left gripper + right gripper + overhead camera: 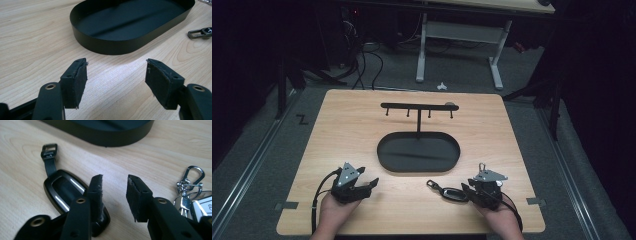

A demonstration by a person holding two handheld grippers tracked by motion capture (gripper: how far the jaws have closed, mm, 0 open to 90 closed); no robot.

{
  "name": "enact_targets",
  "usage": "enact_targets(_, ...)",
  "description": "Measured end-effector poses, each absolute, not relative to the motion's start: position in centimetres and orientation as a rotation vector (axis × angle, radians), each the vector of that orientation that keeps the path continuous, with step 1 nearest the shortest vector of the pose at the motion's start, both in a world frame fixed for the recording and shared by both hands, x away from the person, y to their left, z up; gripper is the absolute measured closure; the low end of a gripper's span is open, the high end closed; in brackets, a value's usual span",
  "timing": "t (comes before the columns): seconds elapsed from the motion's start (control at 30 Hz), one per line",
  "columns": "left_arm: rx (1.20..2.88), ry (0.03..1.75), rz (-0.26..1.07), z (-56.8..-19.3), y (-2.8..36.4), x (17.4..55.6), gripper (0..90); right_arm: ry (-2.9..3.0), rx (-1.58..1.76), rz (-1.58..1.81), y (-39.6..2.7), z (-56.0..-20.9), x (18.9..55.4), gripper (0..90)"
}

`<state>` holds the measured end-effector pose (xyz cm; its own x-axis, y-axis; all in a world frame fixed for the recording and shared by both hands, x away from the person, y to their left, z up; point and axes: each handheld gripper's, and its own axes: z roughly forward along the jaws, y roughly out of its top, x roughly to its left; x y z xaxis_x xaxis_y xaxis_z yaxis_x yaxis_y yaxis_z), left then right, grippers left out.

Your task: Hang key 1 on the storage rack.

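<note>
A black key fob (62,192) with a glossy face and short strap lies flat, partly under the left jaw; a silver-clipped key (192,195) lies right of the jaws.

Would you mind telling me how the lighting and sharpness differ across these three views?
High view: dark surroundings, the table evenly lit. Left gripper view: bright wood, the tray sharp, near pads slightly soft. Right gripper view: glare streaks on the black key fob, near jaws blurred.
</note>
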<state>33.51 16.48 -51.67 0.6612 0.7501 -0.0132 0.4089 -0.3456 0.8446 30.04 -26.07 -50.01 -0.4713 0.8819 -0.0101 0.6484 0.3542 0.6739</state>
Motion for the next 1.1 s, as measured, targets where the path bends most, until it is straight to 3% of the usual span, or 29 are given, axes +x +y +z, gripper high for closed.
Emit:
enact_targets(0.47, 2.001, 0.815, 0.49, -51.4, 16.0, 33.3, 34.6, 2.468, 1.348, 0.558, -24.7, -47.0, 32.5, 40.5)
enact_targets(1.1, 2.019, 0.793, 0.484, -51.6, 15.8, 33.2, 33.4, 2.775, 1.119, 0.208, -21.0, -45.9, 34.2, 30.1)
